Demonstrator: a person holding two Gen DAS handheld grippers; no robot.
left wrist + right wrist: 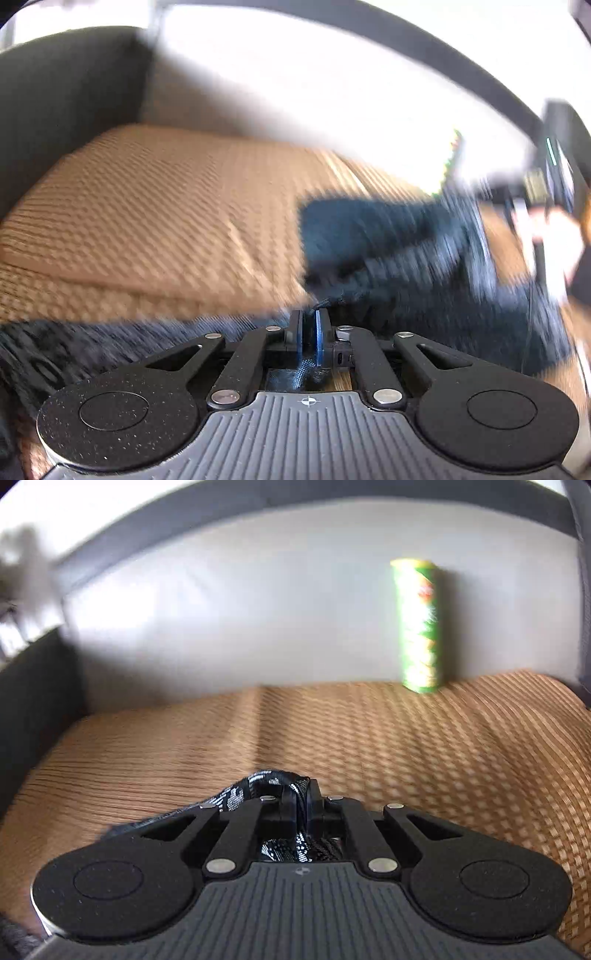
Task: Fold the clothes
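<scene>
here the woven tan cushion (406,746) of a sofa serves as the folding surface, a green snack can (419,627) standing at its back. across it lies the dark garment (388,251), bunched and blurred. the left gripper (309,325) is clenched on a dark edge, the right gripper (301,801) pinches a patterned hem, likely so both corners travel together.

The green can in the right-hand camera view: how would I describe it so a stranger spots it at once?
Start at the woven tan cushion and follow it back to the pale grey backrest. The green can stands upright against it on the right. It is the only tall, bright tube there; the garment is dark and limp.
</scene>
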